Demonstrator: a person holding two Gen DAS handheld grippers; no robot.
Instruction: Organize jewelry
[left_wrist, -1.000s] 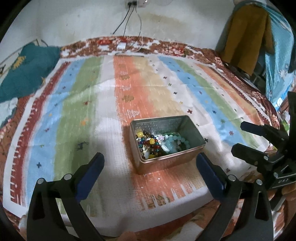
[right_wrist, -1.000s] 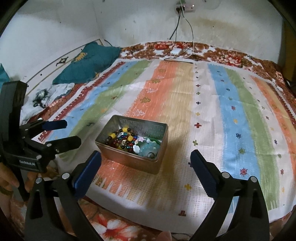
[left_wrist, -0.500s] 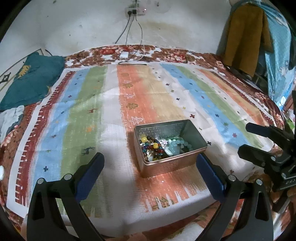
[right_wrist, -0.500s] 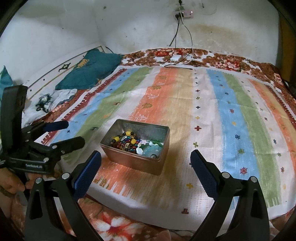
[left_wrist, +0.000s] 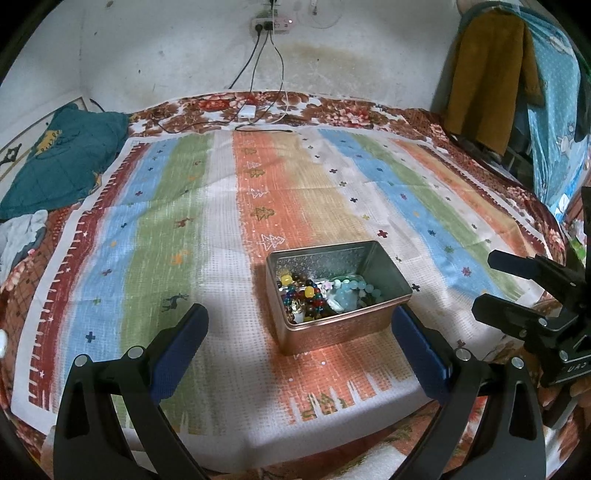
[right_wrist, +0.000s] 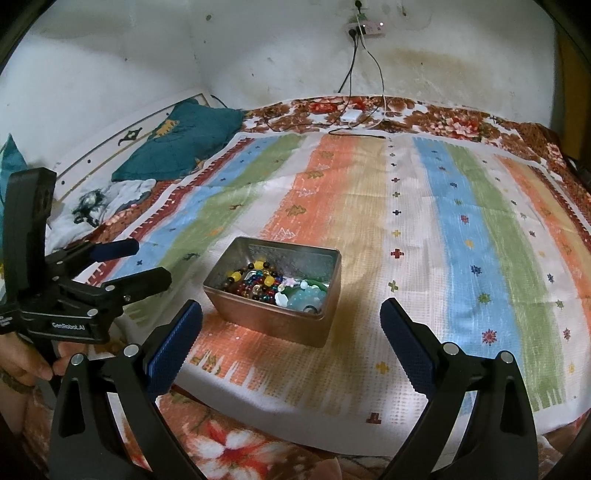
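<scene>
An open metal tin (left_wrist: 388, 273) (right_wrist: 330, 295) sits on the striped cloth near its front edge. It holds mixed jewelry: colourful bead strands (left_wrist: 299, 295) (right_wrist: 255, 282) on its left side and a pale blue bead bracelet (left_wrist: 349, 293) (right_wrist: 308, 297) on its right. My left gripper (left_wrist: 299, 336) is open and empty, just in front of the tin. My right gripper (right_wrist: 291, 328) is open and empty, in front of the tin. Each gripper also shows from the side in the other view: the right one (left_wrist: 517, 288), the left one (right_wrist: 136, 262).
The striped cloth (left_wrist: 177, 206) (right_wrist: 461, 229) covers a floral bedspread (right_wrist: 229, 443). A teal quilt (left_wrist: 55, 162) (right_wrist: 181, 144) lies at the far left. A white charger with cables (left_wrist: 246, 110) lies by the wall. Clothes (left_wrist: 491, 74) hang at the right.
Both grippers have drawn back and tilted up a little, so the tin sits lower in view and more of the wall shows. The jaws stay open. The tin has not moved.
</scene>
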